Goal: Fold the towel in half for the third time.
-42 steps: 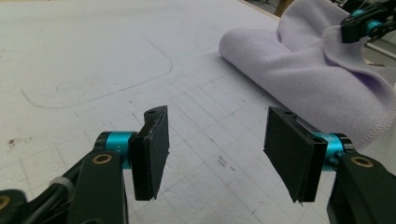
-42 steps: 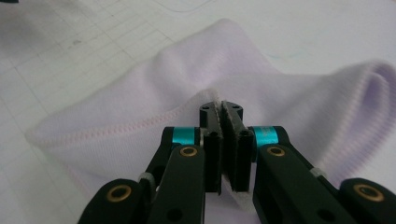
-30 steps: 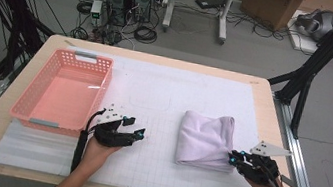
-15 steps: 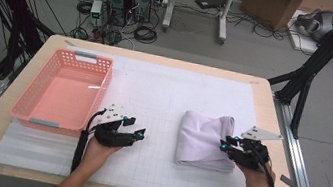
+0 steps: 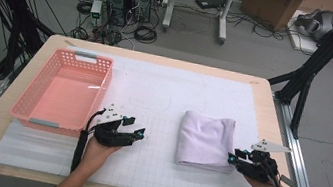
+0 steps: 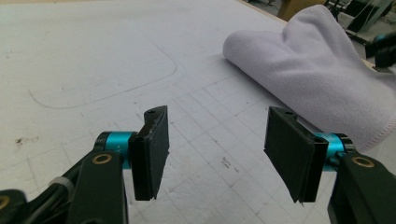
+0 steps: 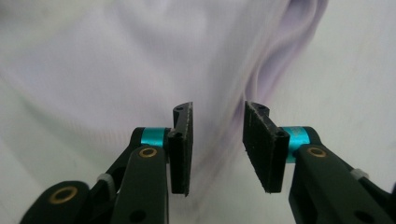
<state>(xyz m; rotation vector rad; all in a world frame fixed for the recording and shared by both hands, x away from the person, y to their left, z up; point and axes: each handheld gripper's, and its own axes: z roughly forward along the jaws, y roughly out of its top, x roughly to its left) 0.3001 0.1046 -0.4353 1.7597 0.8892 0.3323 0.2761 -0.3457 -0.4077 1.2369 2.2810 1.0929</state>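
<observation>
The pink basket [image 5: 61, 92] sat well left of the folded towel [image 5: 205, 140], nothing between; right tool [image 5: 234, 157] just opening empty at its edge, left tool [image 5: 137, 133] wide

Hand-held gripper [image 7: 217, 154], jaws just opening with nothing between, just before the folded lilac cloth [image 7: 140, 60].

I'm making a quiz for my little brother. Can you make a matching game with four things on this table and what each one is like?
Things:
1. basket
2. towel
3. left gripper
4. right gripper

Descriptions:
A. pale lilac, folded, lying on the white mat
B. jaws a little apart, right at the towel's near right corner
C. pink, with nothing in it, at the table's left
D. jaws wide open over the bare mat, between the basket and the towel

Pairs: 1-C, 2-A, 3-D, 4-B
</observation>
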